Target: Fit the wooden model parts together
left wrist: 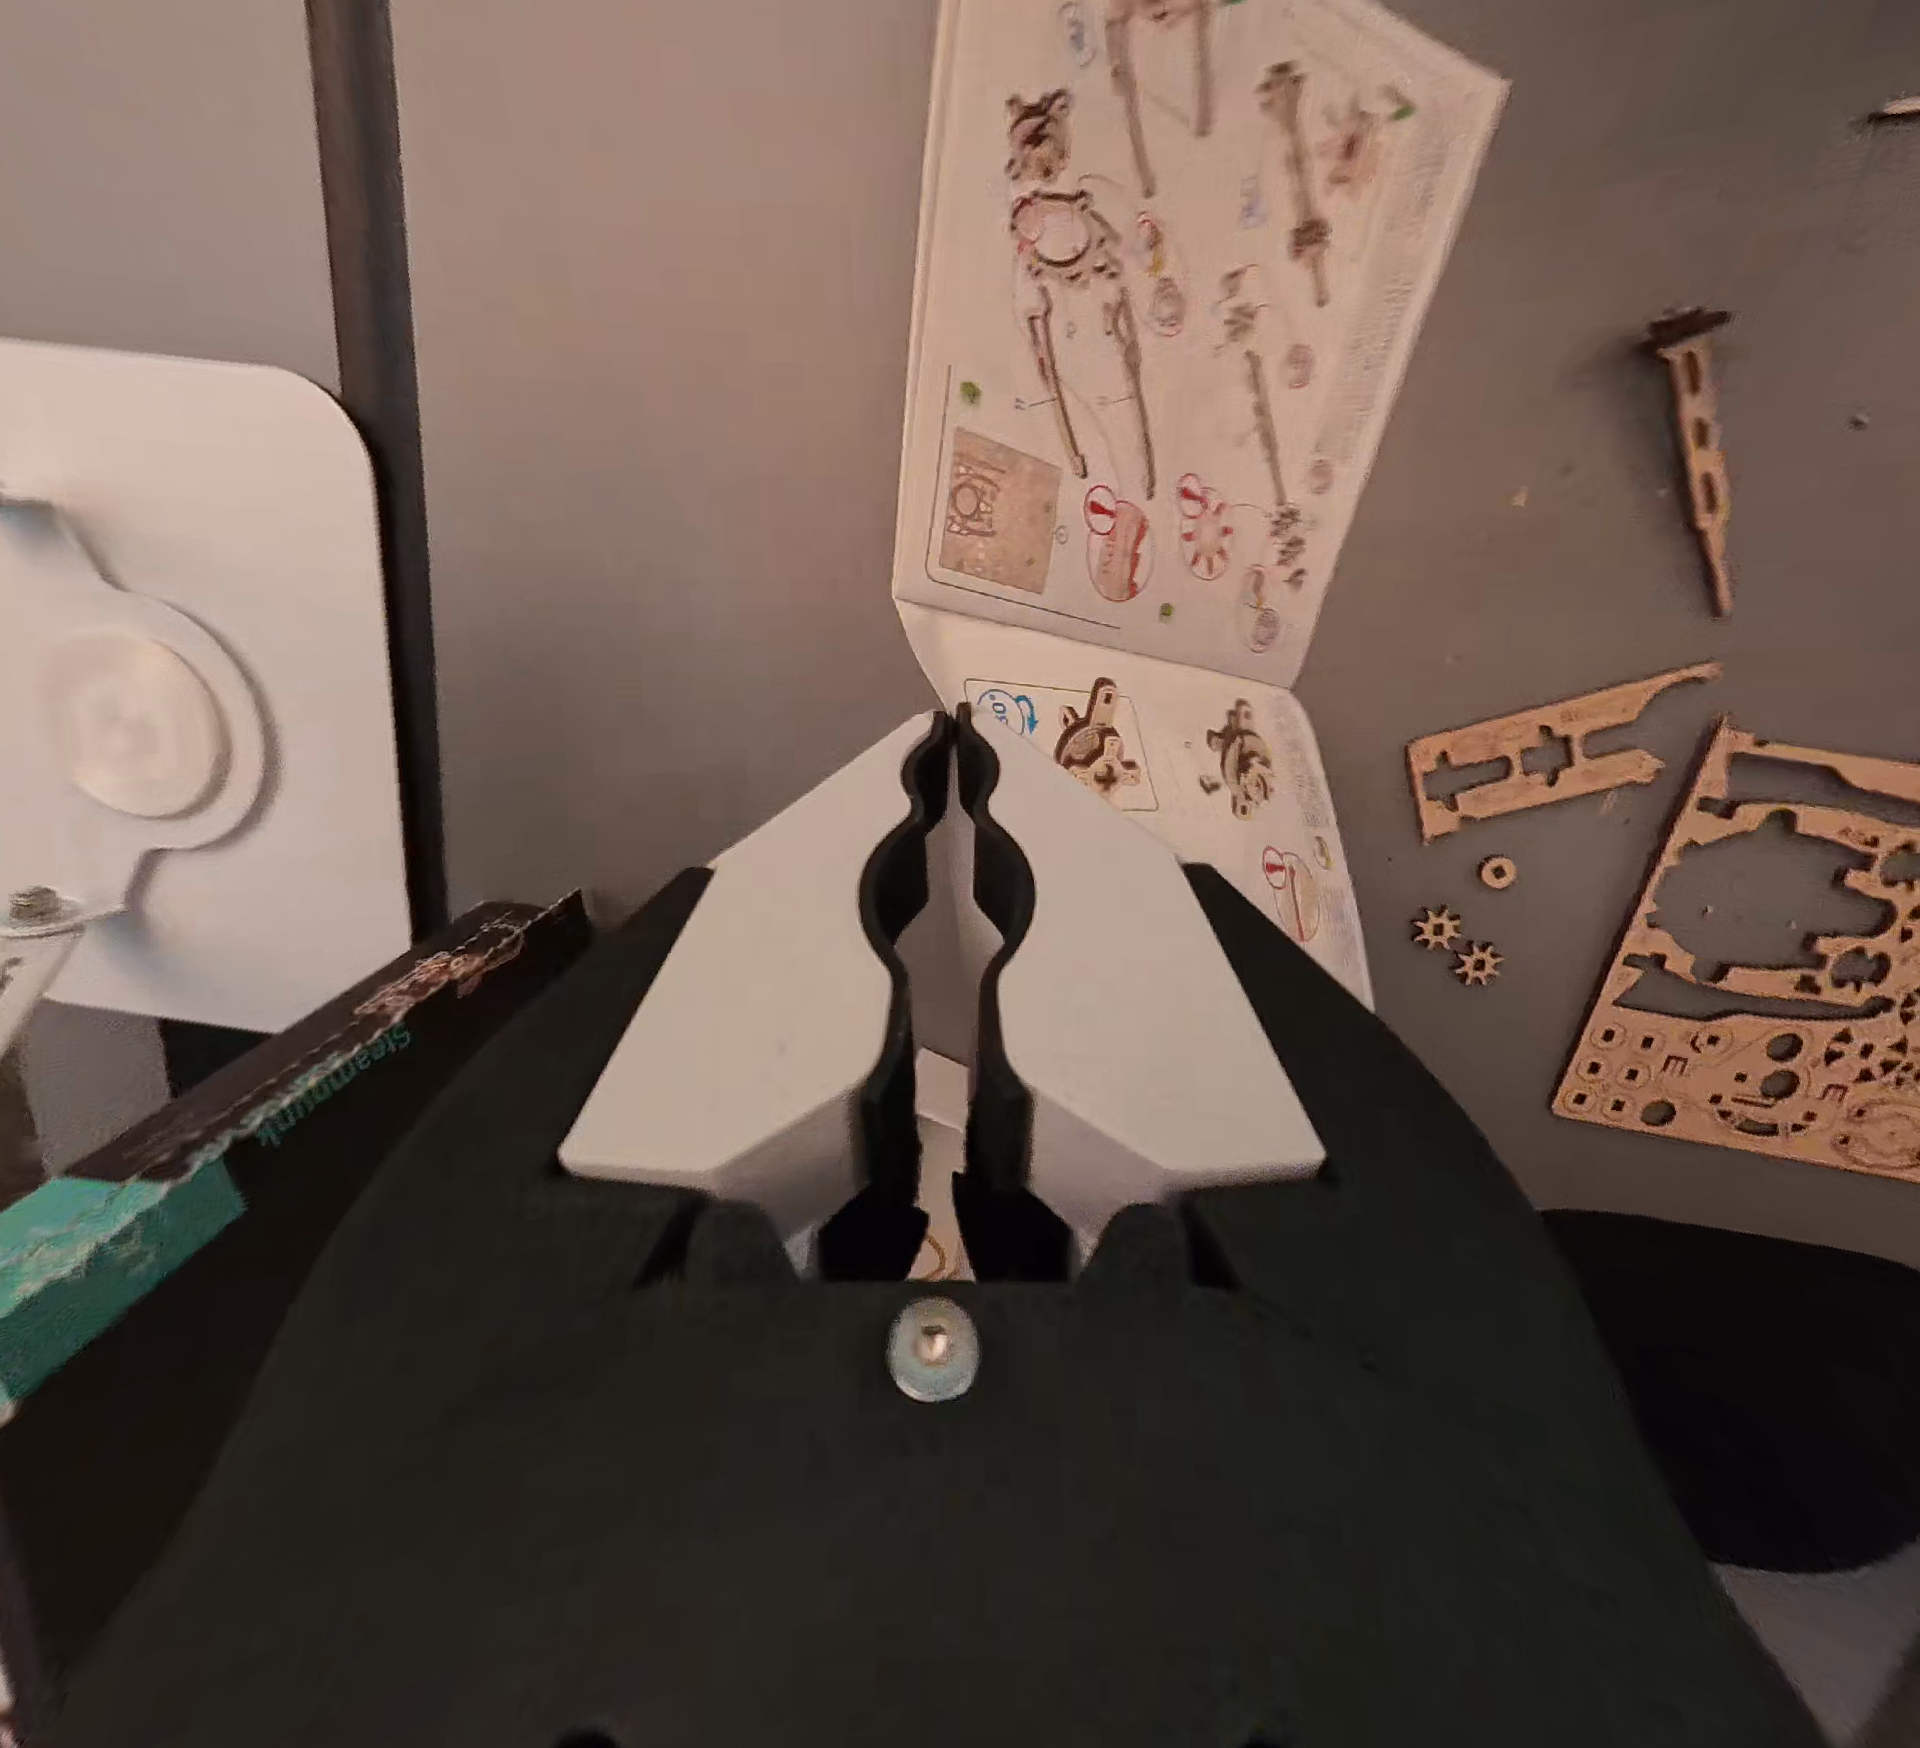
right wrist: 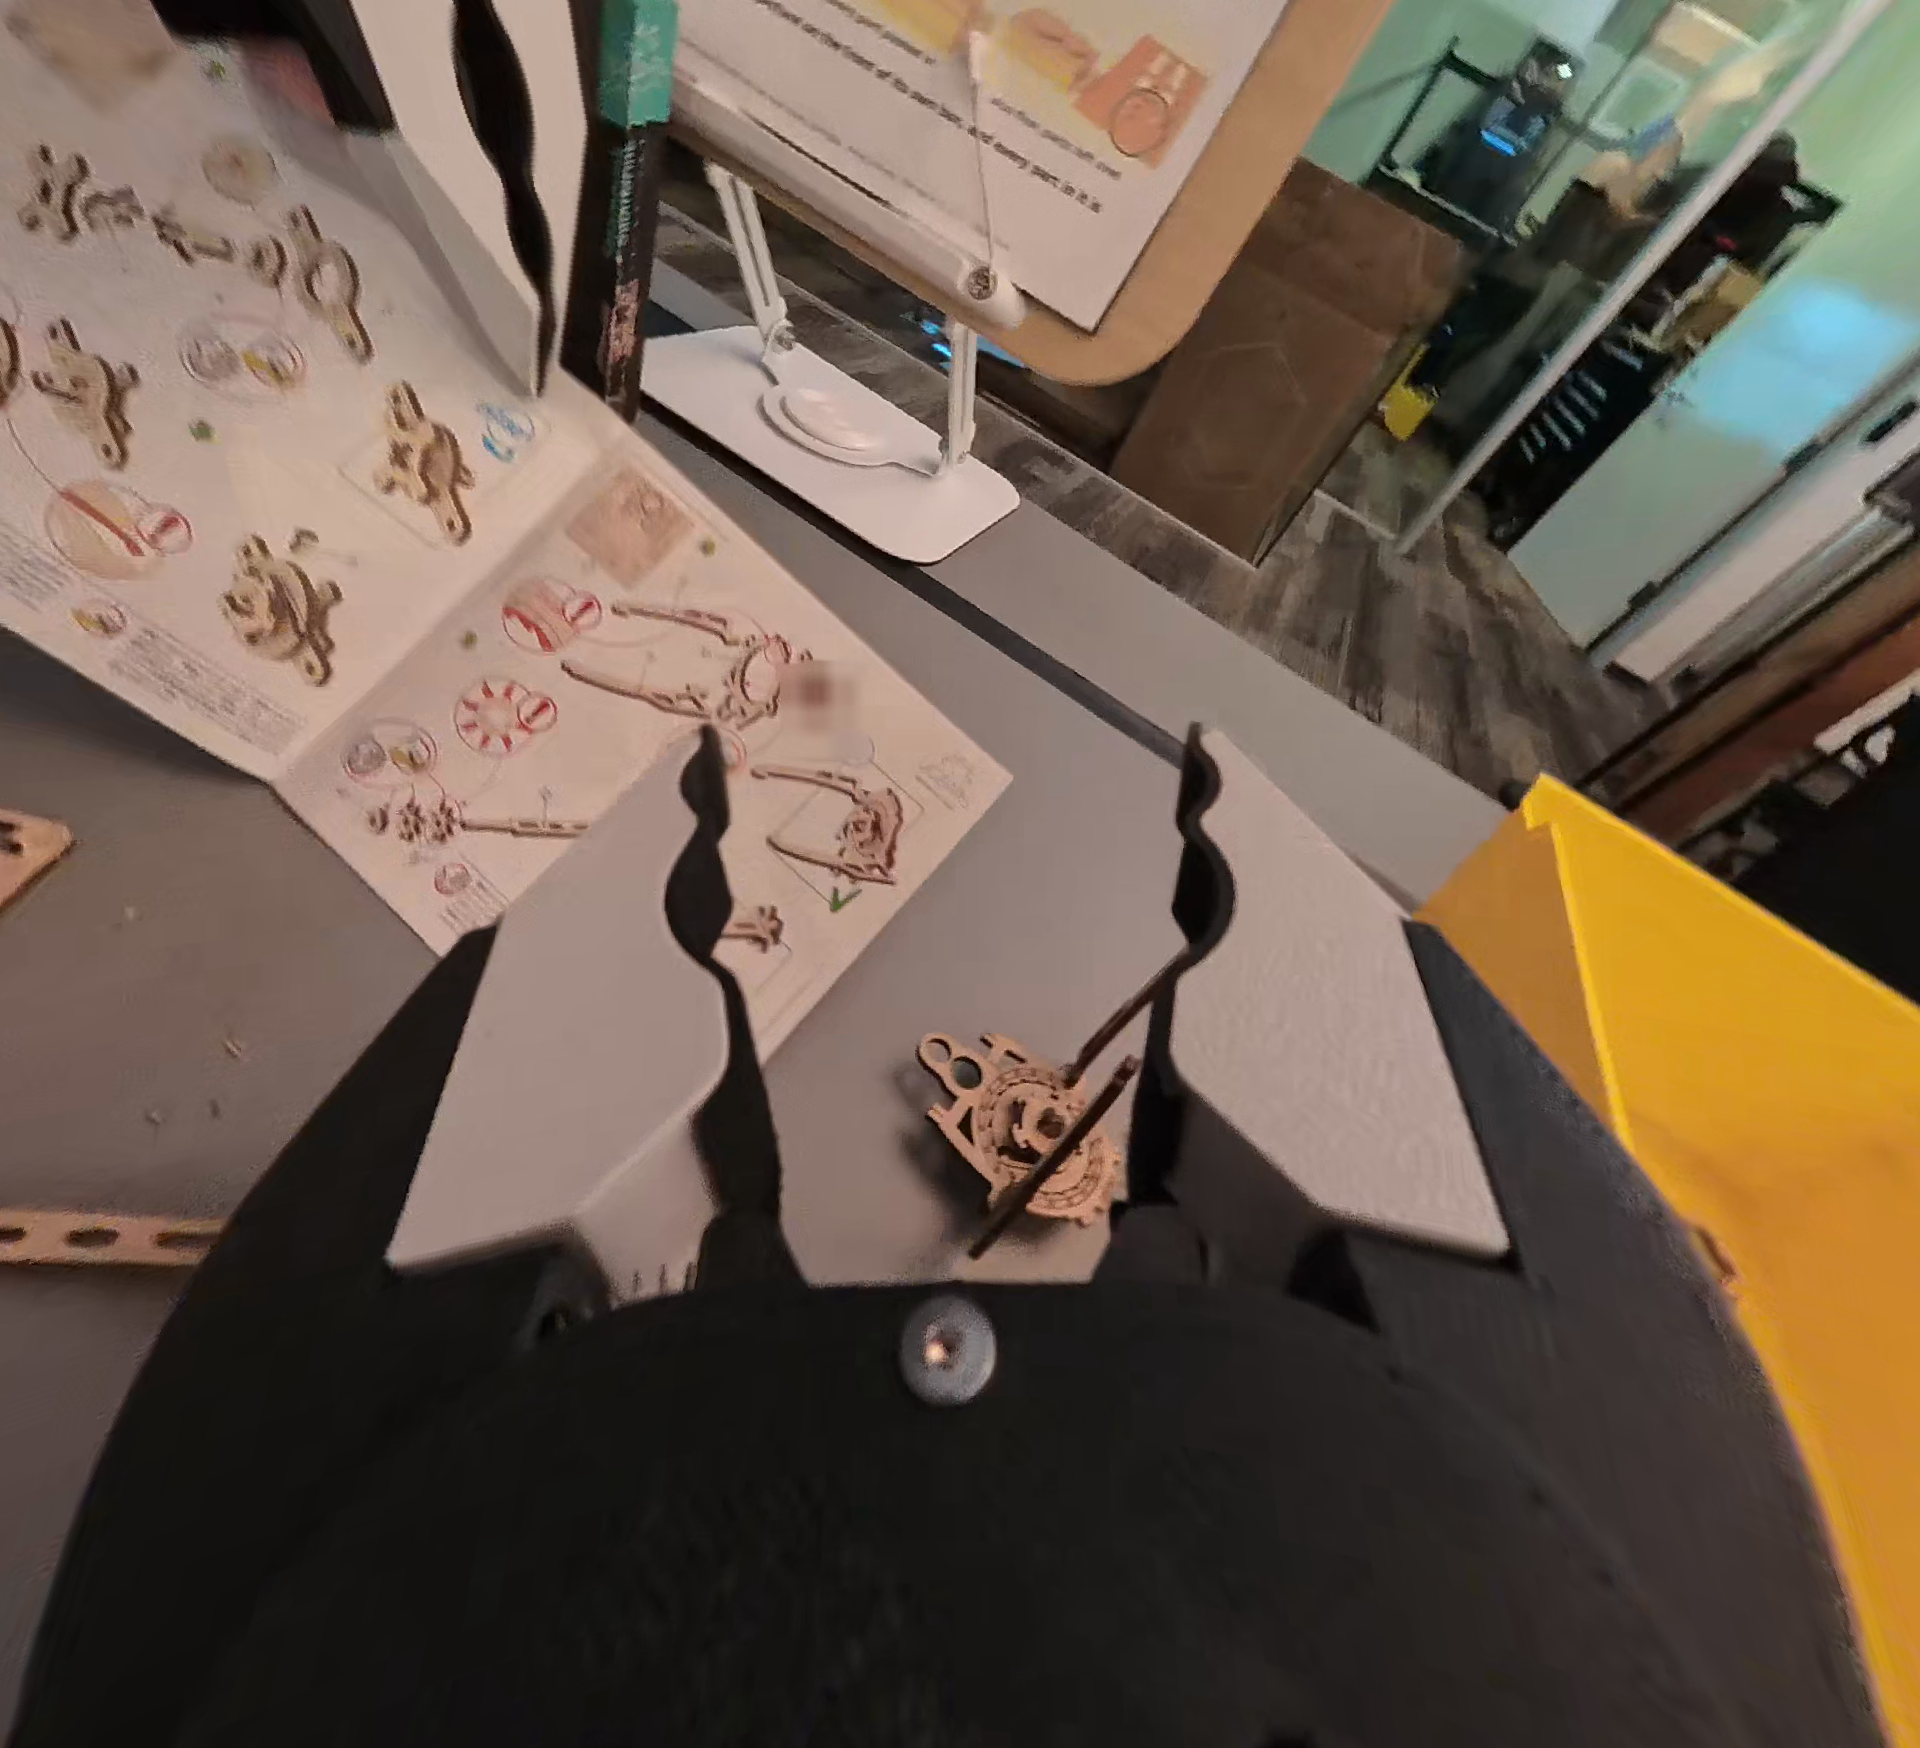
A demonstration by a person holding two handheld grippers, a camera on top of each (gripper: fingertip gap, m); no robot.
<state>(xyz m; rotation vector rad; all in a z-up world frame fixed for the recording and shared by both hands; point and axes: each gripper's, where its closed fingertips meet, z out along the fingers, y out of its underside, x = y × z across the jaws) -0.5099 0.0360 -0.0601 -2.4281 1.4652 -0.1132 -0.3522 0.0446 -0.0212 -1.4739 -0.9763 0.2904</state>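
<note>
Taking the folded instruction sheet (left wrist: 1164, 316) on the grey table (left wrist: 644, 348) as the landmark, and starting at the far left of the left wrist view: a white stand base (left wrist: 177, 659) sits well to the sheet's left, with a dark kit box (left wrist: 260, 1106) leaning nearer the camera. The left gripper (left wrist: 956, 727) hovers at the sheet's lower fold, its tongs pressed together at the tips with nothing between them. To the right of the sheet lie a slim wooden spike piece (left wrist: 1699, 462), a punched-out strip offcut (left wrist: 1538, 753), a small ring (left wrist: 1497, 871), two tiny gears (left wrist: 1455, 945) and the laser-cut plywood sheet (left wrist: 1766, 981).

In the right wrist view, the right gripper (right wrist: 951, 753) is spread wide and empty. The part-built wooden assembly (right wrist: 1023, 1142), a round geared piece with a dark rod through it, lies on the table just right of the sheet's near corner, low between the fingers and close against the right finger; whether it touches is unclear. A yellow bin (right wrist: 1714, 1127) stands further right.

The assembly looks light, thin and stiff, and likely brittle at its fine teeth and tabs. The sounder hold is probably across the flat faces of the round body, gently, not on the rod or lobes.
</note>
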